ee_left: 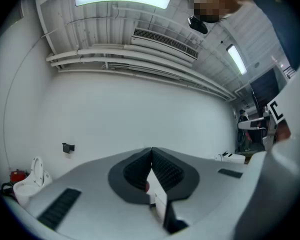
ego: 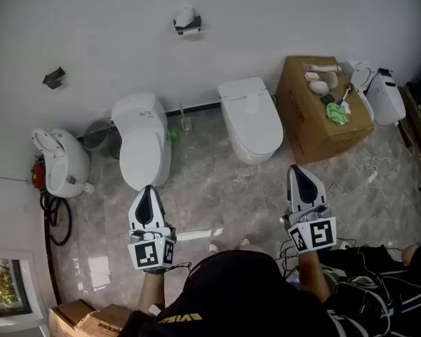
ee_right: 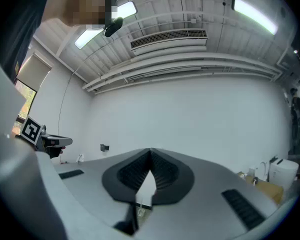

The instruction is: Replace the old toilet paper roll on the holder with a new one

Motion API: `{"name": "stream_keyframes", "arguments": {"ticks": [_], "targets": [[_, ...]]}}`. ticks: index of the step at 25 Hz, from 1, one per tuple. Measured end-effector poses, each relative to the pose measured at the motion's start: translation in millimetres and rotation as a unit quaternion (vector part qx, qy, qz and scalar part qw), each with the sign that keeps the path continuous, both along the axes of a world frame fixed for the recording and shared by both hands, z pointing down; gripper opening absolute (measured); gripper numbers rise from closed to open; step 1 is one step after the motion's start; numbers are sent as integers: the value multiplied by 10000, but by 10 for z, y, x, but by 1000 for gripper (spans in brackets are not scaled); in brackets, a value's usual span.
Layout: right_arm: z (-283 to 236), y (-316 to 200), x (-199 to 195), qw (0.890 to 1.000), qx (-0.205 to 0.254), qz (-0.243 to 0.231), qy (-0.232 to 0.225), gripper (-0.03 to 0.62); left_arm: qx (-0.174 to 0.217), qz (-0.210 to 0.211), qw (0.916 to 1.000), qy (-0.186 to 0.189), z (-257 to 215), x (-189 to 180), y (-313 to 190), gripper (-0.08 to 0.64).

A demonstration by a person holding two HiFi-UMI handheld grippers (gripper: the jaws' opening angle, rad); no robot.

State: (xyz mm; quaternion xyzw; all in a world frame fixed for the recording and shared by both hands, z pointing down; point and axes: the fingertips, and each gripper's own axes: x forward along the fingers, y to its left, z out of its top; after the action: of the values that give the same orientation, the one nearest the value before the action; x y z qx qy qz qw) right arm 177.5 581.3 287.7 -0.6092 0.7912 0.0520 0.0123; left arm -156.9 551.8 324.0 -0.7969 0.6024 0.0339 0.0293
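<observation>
Two pairs of jaws were pressed together with nothing between them. The left gripper (ego: 148, 192) and the right gripper (ego: 297, 177) were both held level and aimed at the wall (ego: 281, 12). In the head view, the holder (ego: 187, 25) hung high on that wall with the old roll (ego: 186, 14) on it. It lay at about 1 o'clock from the left jaws and 11 o'clock from the right, well apart from both. The left had the straighter line to it. The roll's axis was too small to read. What looked like spare rolls (ego: 321, 67) lay on the cardboard box (ego: 302, 128), at 1 o'clock from the right gripper and much nearer to it.
</observation>
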Motion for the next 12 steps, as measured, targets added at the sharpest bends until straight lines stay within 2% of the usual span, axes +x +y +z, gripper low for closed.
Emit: {"name": "stream_keyframes", "arguments": {"ticks": [6,12], "targets": [[13,-49,-33,9999,67,-72,-44,-6,39,-120,9999,-96,-4,-93,24,12],[-11,-40,55,10000,36,-84,-37,-6,-151,-108,9998,-89,77,-6,-7,12]]}}
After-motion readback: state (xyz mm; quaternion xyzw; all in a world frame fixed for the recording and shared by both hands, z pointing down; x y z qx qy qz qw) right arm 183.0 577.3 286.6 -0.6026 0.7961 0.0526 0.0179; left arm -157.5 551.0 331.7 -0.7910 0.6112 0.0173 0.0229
